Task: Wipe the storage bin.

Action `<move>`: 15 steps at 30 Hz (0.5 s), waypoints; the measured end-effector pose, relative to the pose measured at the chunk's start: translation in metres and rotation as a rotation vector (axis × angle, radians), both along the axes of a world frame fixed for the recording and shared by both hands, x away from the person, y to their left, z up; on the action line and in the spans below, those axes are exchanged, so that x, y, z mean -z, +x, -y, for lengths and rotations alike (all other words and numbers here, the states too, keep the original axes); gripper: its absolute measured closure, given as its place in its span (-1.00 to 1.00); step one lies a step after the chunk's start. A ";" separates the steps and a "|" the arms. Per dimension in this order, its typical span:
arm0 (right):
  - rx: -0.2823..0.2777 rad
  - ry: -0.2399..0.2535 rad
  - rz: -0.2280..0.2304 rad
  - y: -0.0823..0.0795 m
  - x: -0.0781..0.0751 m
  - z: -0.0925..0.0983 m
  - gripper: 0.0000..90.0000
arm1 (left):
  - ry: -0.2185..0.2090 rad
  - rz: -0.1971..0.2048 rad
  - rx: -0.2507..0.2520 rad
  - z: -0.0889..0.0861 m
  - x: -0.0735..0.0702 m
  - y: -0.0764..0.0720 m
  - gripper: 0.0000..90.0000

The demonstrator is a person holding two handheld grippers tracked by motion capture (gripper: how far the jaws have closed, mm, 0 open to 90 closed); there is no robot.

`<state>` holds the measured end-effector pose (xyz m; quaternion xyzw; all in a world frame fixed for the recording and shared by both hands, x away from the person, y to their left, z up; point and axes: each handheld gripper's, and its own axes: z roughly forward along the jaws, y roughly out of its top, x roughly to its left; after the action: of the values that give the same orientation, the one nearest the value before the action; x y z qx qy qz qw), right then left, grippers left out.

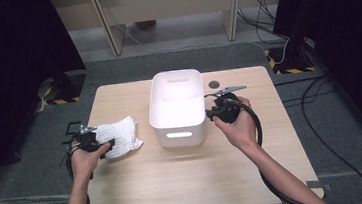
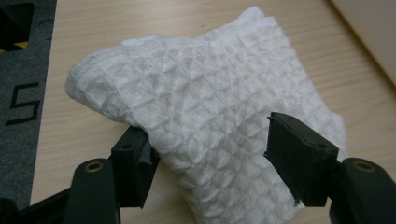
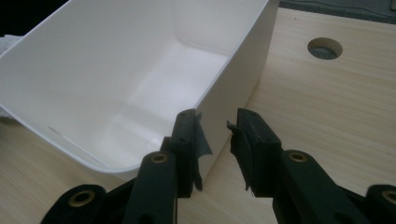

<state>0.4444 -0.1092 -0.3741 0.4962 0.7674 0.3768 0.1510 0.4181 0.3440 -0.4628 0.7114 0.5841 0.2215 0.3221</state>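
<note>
Your left gripper (image 2: pixel 212 154) has its fingers (image 2: pixel 299 154) spread wide around one white waffle-weave cloth (image 2: pixel 210 102), soft and bunched, one finger under its edge; whether they press it you can't tell. The cloth lies on the pale wood-grain worktop (image 1: pixel 186 182), just left of the bin. Your right gripper (image 3: pixel 215 140) has its fingers narrowly parted astride the bin's right wall. One bin (image 1: pixel 177 107): smooth white plastic, rectangular, rounded corners. One round hole (image 3: pixel 324 48) in the worktop right of the bin.

Cloth (image 1: pixel 119 136) left of bin (image 1: pixel 177 107); table (image 1: pixel 186 177) beneath
</note>
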 end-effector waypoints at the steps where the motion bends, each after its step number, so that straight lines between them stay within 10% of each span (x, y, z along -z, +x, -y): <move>1: 0.004 0.005 0.001 0.001 0.000 0.001 0.54 | -0.001 0.002 0.000 -0.001 -0.001 -0.003 -0.27; 15: 0.016 0.009 0.006 -0.001 -0.002 0.009 0.47 | -0.008 0.062 -0.038 -0.026 -0.016 -0.051 -0.29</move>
<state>0.4432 -0.1177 -0.3720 0.5018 0.7614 0.3806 0.1539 0.3672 0.3696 -0.4472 0.6919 0.5879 0.2471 0.3384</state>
